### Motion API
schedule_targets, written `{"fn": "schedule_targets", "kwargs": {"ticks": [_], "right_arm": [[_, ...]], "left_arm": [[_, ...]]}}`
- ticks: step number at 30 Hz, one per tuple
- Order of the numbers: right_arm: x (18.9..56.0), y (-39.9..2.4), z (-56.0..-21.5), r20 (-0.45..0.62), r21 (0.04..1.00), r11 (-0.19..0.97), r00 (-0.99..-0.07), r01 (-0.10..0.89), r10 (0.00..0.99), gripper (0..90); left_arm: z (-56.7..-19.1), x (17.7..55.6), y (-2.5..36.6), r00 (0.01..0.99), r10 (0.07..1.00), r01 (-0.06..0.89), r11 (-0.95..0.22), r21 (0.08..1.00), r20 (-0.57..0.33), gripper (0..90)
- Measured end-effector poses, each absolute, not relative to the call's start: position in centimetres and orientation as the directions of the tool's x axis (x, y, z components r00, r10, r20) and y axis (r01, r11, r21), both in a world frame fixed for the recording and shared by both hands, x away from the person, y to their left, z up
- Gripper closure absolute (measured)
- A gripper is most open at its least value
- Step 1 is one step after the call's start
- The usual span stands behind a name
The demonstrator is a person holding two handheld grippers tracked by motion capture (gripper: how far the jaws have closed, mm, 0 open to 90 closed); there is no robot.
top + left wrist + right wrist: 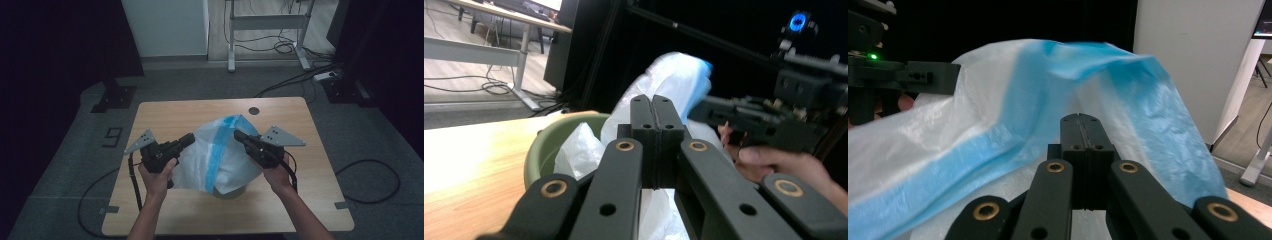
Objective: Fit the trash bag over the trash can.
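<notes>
Bag (220, 155), white with a blue band, hangs stretched above the green bin (555, 145), its mouth not yet over the rim. Left hand-held gripper (188, 140) and right hand-held gripper (239, 135) each pinch an edge.

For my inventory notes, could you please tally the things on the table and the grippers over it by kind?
Plastic bag, white with a blue band: 1
Green bin under the bag: 1
Grippers, left gripper and right gripper, each shut on the bag: 2
Total: 4
</notes>
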State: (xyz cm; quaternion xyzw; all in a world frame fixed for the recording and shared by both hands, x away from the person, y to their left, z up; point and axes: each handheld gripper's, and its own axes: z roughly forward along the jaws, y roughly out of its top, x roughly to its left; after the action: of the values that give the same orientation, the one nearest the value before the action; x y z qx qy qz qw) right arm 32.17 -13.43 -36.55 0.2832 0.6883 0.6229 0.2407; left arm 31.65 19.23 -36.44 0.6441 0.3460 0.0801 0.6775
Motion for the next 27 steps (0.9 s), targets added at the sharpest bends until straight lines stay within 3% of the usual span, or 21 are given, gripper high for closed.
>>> {"fn": "schedule_targets", "kwargs": {"ticks": [5, 11, 18, 21, 27], "right_arm": [[32.4, -14.1, -36.4, 0.035, 0.996, 0.04, -0.73, 0.086, 0.682, 88.9], [31.9, -13.8, -36.3, 0.021, 0.996, 0.049, -0.746, 0.072, 0.665, 72.3], [32.3, -13.2, -36.0, 0.041, 0.994, 0.046, -0.744, 0.096, 0.667, 64.6], [32.7, -12.8, -35.8, 0.052, 0.994, 0.038, -0.746, 0.104, 0.664, 66.8], [33.0, -12.3, -35.7, 0.051, 0.996, 0.021, -0.747, 0.087, 0.663, 89.0]], "left_arm": [[-36.2, 32.2, 19.0, 0.749, 0.557, 0.34, 0.14, 0.93, -0.358, 89.8], [-36.3, 31.9, 18.1, 0.757, 0.56, 0.332, 0.114, 0.936, -0.337, 89.8], [-36.2, 31.7, 18.3, 0.759, 0.556, 0.331, 0.12, 0.936, -0.34, 89.8], [-36.2, 31.8, 18.3, 0.762, 0.55, 0.331, 0.122, 0.936, -0.342, 89.8], [-36.4, 31.9, 18.4, 0.761, 0.548, 0.333, 0.129, 0.934, -0.347, 89.8]]}}
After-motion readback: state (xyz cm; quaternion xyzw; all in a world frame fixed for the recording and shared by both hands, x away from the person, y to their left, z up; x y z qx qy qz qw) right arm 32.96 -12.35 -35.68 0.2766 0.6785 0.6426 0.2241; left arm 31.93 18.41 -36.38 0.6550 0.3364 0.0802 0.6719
